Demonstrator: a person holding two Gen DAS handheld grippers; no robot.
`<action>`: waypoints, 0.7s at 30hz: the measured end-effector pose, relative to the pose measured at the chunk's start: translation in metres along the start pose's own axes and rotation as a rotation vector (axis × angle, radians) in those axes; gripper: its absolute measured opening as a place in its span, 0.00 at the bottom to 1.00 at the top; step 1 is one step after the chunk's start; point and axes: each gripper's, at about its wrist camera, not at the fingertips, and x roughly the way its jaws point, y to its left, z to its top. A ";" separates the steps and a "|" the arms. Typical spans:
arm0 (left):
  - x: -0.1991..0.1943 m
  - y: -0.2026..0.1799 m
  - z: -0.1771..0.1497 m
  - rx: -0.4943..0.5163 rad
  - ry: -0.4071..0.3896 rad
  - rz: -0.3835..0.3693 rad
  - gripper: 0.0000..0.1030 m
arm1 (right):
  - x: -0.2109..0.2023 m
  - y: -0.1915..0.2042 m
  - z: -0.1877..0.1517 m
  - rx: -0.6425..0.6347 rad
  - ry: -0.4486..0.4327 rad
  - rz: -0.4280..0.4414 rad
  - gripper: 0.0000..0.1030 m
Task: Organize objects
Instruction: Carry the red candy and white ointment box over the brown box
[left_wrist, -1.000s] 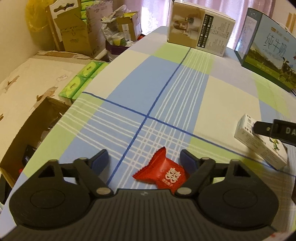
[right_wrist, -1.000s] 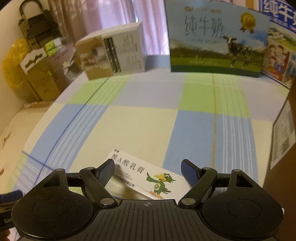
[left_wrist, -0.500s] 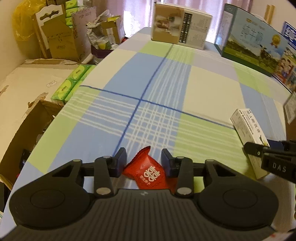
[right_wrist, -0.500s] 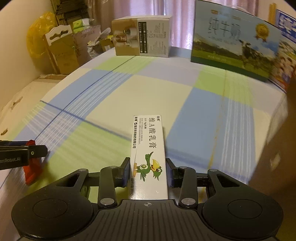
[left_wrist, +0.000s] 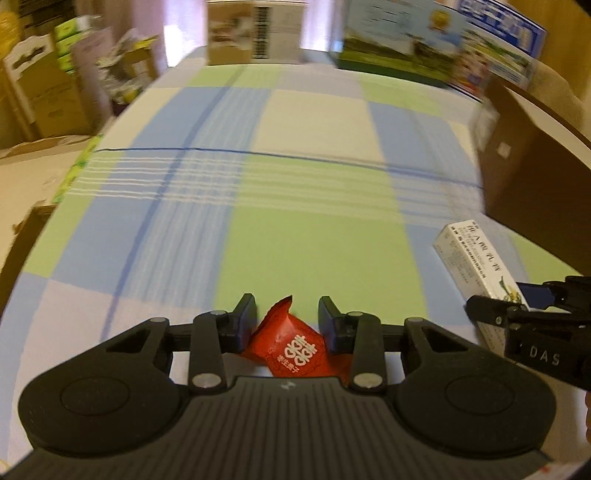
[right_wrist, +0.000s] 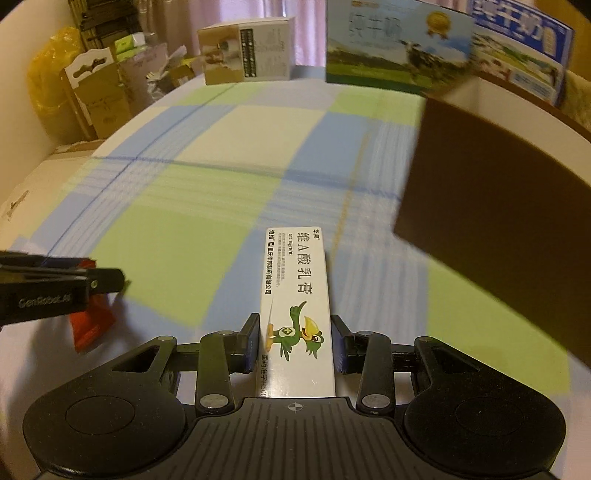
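Note:
A red candy packet (left_wrist: 295, 350) with white characters sits between the fingers of my left gripper (left_wrist: 287, 314), which is shut on it. It shows again as a red packet (right_wrist: 92, 326) under the left gripper (right_wrist: 99, 273) at the left edge of the right wrist view. My right gripper (right_wrist: 295, 332) is shut on a long white ointment box (right_wrist: 295, 273) with a green bird on it, pointing forward. The same white box (left_wrist: 469, 254) and right gripper (left_wrist: 506, 299) appear at the right of the left wrist view. Both are held above the checked tablecloth (left_wrist: 295, 206).
An open brown cardboard box (right_wrist: 498, 206) stands close on the right, also seen as a brown box (left_wrist: 535, 177). Milk cartons (right_wrist: 399, 48) and a beige box (right_wrist: 247, 55) line the far edge. Cardboard clutter (right_wrist: 99, 96) lies off the table's left side.
Both grippers went from open to shut, the left on the red packet, the right on the white box. Both views have since swung right, bringing the brown box closer.

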 end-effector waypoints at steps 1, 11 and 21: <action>-0.003 -0.004 -0.003 0.010 0.003 -0.012 0.31 | -0.006 -0.002 -0.007 0.004 0.004 -0.006 0.34; -0.040 -0.016 -0.028 -0.008 0.006 -0.006 0.60 | -0.047 -0.011 -0.052 0.058 0.010 -0.015 0.40; -0.027 -0.023 -0.023 -0.103 0.086 -0.014 0.47 | -0.047 -0.019 -0.046 0.124 0.025 -0.007 0.43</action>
